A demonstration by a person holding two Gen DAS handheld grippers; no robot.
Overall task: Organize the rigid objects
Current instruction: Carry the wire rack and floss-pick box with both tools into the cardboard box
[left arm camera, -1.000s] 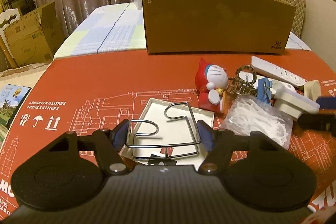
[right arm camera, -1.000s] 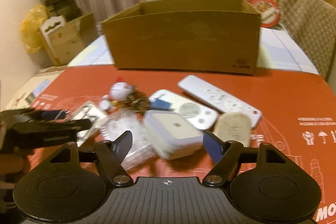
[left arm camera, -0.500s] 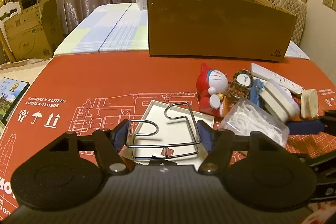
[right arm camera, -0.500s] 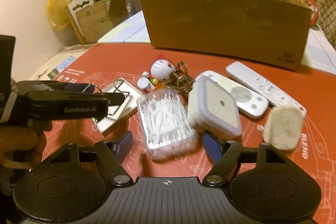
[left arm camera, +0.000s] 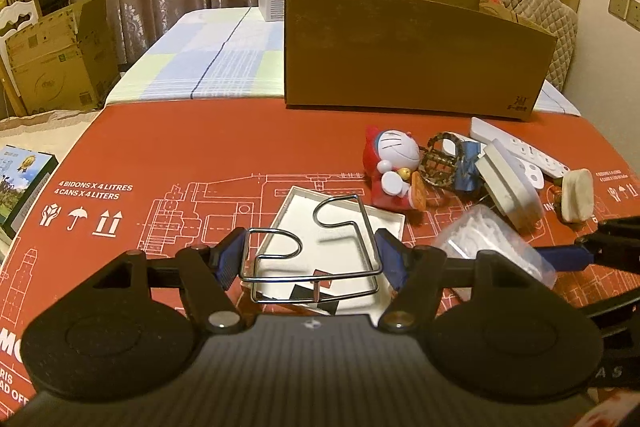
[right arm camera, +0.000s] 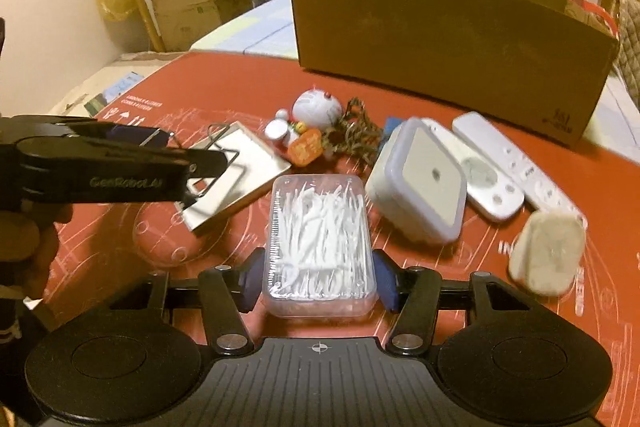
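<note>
The left gripper [left arm camera: 310, 259] grips the wire rack [left arm camera: 310, 247] across its width, while at 12 o'clock between the right gripper's [right arm camera: 318, 279] spread, seemingly non-touching pads the floss-pick box [right arm camera: 318, 243] lies lengthwise, cardboard box [right arm camera: 440, 39] beyond.

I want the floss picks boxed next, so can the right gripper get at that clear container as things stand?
Probably yes: the right gripper already straddles the clear container, with its jaws open on either side and nothing between them.

The right claw [right arm camera: 318, 277] brackets a clear floss-pick box [right arm camera: 318, 243] on the red mat [right arm camera: 520, 327].
</note>
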